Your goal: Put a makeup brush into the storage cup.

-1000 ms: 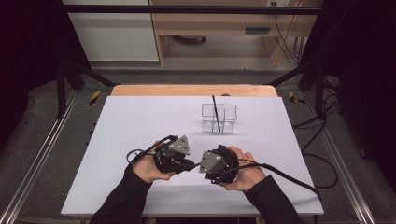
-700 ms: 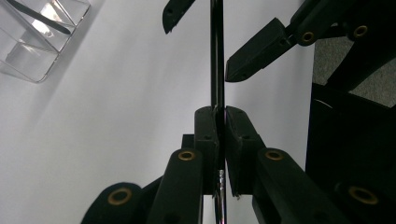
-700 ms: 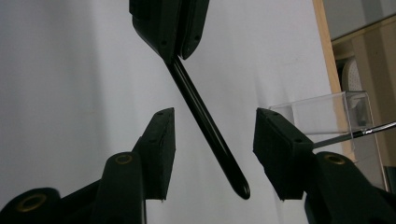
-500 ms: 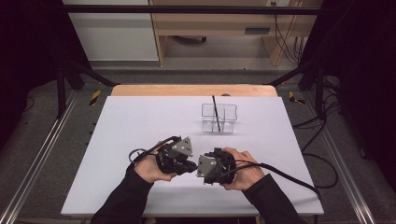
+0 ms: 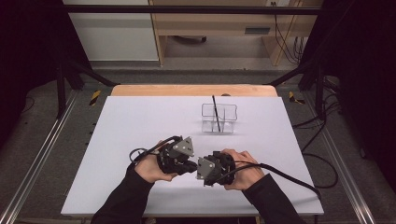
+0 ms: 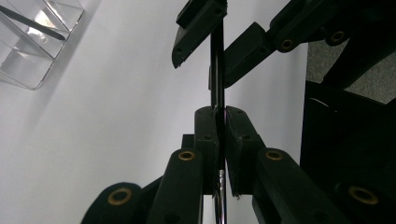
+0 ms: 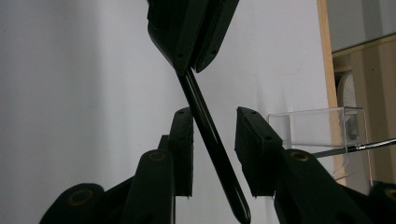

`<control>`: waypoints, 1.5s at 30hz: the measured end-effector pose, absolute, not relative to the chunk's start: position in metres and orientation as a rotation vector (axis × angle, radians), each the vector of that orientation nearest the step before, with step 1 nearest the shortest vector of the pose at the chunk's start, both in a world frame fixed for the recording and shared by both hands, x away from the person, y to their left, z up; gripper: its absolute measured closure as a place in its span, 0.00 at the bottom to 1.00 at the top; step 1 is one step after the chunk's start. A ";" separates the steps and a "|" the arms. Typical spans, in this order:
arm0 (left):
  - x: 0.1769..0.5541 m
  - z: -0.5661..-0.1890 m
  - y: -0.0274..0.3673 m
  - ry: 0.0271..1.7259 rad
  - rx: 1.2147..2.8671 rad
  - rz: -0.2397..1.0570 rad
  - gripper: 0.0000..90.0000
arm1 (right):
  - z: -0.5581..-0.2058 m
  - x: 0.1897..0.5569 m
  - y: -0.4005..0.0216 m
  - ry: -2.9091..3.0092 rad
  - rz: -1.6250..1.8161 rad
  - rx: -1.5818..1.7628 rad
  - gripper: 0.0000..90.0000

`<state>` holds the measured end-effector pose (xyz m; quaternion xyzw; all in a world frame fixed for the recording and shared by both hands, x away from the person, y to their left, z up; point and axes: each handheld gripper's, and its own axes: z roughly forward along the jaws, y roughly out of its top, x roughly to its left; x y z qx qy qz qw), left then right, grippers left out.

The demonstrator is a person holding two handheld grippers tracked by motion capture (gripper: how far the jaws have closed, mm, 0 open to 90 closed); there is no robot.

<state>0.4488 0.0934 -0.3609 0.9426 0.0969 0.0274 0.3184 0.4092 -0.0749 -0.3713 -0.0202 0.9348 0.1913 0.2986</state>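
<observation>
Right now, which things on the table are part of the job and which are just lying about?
In the job:
- black pen, clamped in the left tongs
- right tongs, closing around it, not yet pressing

Lying about:
- clear organizer
- black stick standing in it

In the high view, the black pen (image 5: pixel 196 166) between the two tongs is showing too small to make out. In the left gripper view its lower end is running off the bottom edge, and the clear organizer (image 6: pixel 32 42) is being cut off by the corner.
</observation>
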 end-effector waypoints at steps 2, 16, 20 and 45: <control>0.449 -0.361 0.093 0.257 2.481 0.071 0.93 | -0.372 0.409 -0.075 2.483 0.508 -0.056 0.77; 0.449 -0.358 0.097 0.253 2.464 0.073 0.93 | -0.370 0.410 -0.075 2.506 0.521 -0.095 0.85; 0.449 -0.359 0.098 0.242 2.461 0.076 0.92 | -0.370 0.410 -0.075 2.516 0.515 -0.105 0.87; 0.458 -0.350 0.141 0.470 2.227 0.263 0.47 | -0.374 0.424 -0.083 2.602 0.598 0.092 0.93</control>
